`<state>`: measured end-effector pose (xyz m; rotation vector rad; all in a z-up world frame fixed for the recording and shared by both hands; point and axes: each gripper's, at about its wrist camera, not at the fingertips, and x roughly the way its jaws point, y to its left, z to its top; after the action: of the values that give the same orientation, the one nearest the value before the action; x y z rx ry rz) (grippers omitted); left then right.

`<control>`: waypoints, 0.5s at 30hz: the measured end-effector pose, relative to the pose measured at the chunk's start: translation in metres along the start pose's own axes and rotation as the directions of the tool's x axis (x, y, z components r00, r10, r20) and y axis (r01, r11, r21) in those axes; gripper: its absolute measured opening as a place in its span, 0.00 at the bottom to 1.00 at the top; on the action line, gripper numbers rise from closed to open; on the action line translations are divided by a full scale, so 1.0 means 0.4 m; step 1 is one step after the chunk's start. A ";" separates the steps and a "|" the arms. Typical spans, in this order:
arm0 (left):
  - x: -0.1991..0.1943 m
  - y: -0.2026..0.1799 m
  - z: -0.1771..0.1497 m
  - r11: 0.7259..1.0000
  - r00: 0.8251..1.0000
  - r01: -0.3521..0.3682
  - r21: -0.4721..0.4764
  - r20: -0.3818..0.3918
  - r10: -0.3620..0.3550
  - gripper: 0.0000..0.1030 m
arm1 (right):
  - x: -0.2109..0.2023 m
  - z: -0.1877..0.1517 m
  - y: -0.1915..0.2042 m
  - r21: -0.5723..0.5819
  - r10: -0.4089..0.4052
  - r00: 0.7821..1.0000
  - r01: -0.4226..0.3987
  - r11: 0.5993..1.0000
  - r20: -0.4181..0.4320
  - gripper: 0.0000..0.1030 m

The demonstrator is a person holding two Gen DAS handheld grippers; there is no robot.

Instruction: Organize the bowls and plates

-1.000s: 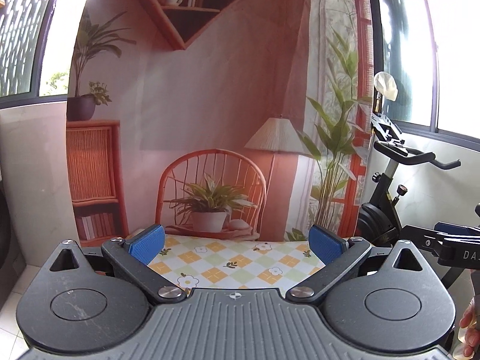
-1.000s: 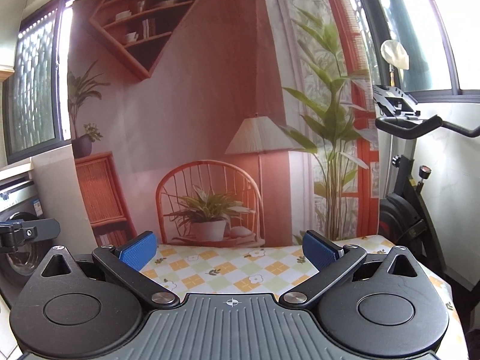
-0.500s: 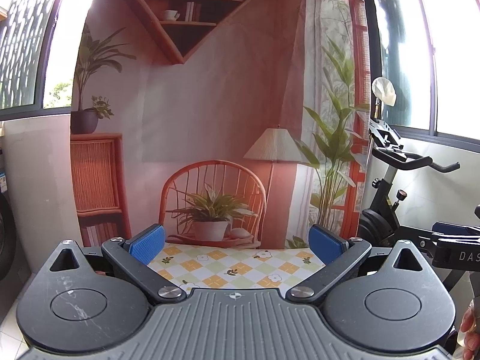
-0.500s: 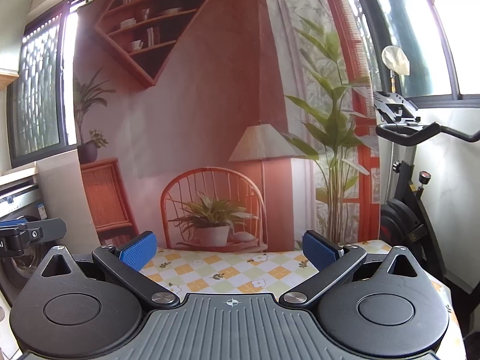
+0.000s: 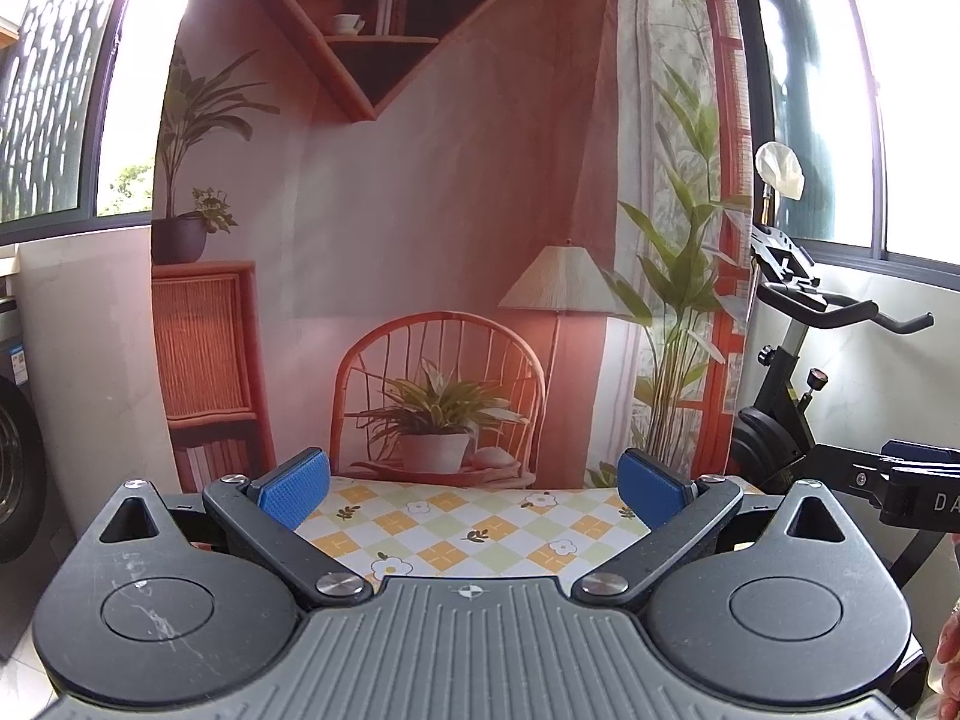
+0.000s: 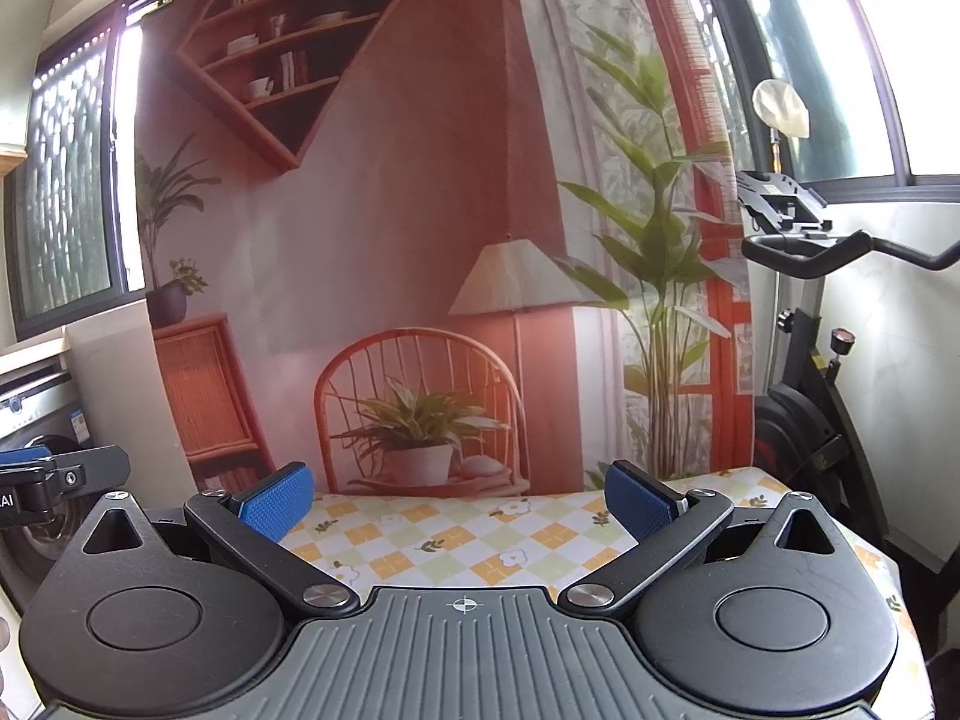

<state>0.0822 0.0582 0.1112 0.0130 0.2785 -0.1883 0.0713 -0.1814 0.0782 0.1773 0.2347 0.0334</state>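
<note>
1. Both claws are held up level, looking across the far end of the worktop [image 5: 480, 531] with its flowery checked cloth, straight at a printed backdrop [image 5: 456, 192] of a room. No plates or bowls show in either view, so wherever they are, it's below or outside what the cameras catch.

2. Left claw [image 5: 474, 486]: blue pads spread wide, nothing between them. Right claw [image 6: 459, 495]: same deal, wide apart and empty.

3. My guess on the step: nothing picked up yet, this looks like the very start or a pause between grabs. Can't judge how much is sorted, since no dish is in view.

4. Next move, I'd say: tip the claws down toward the worktop to find the dishes, then line one up on a rim.

5. Head count:
   - plates: zero visible
   - bowls: zero visible
   - claws: two, each peeking into the other's view at the edge
   - exercise bike [image 6: 840, 360]: one, right of the worktop
   - washing machine [image 6: 36, 480]: one, off to the left
</note>
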 end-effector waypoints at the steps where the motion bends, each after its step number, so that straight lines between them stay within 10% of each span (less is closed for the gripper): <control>1: 0.000 0.001 0.000 1.000 1.000 0.000 0.000 0.000 0.000 1.00 | 0.000 0.000 0.000 0.001 -0.001 1.000 0.001 1.000 0.000 1.00; 15: 0.001 -0.002 -0.002 1.000 1.000 -0.001 0.014 0.000 0.001 1.00 | -0.001 -0.007 -0.004 0.012 -0.006 1.000 0.006 1.000 -0.004 1.00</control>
<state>0.0821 0.0576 0.1105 0.0274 0.2772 -0.1889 0.0701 -0.1827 0.0755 0.1887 0.2390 0.0265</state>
